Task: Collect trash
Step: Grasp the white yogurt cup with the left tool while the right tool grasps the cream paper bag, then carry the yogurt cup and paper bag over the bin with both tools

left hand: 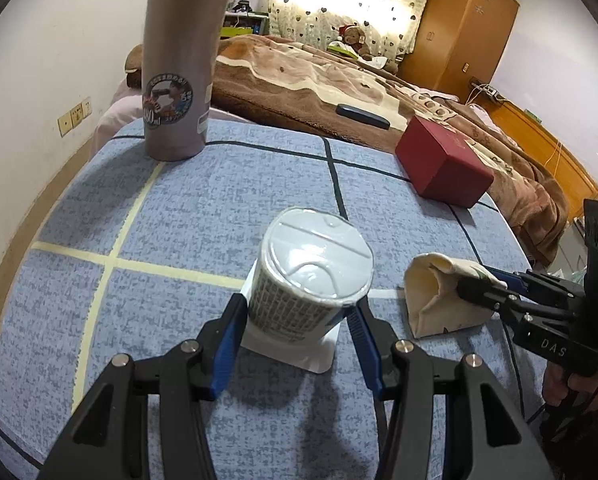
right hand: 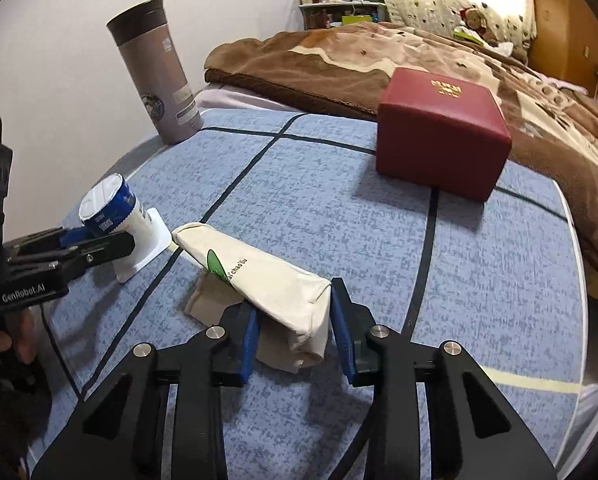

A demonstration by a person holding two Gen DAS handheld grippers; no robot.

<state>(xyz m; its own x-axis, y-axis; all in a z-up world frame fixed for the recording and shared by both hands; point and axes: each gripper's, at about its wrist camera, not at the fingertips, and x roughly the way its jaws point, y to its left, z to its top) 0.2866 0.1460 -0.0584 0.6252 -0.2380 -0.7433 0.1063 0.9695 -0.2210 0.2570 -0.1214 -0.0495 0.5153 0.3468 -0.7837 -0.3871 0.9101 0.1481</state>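
A bedroom, with a blue gridded desk point(left hand: 227, 208) pushed against the bed point(left hand: 339, 80). The left gripper point(left hand: 293, 344) has its jaws clasped on the sides of a tipped cup point(left hand: 311, 276), which sits on a white card point(left hand: 291, 350). The right gripper point(right hand: 295, 336) has its jaws closed onto the near end of a cream pouch point(right hand: 267, 280) just beside the cup. To do this well, I judge, squeeze the soft pouch firmly (it may sag) and lift both straight up. Farther off stand a flask point(left hand: 179, 80) and a red box point(left hand: 443, 160).
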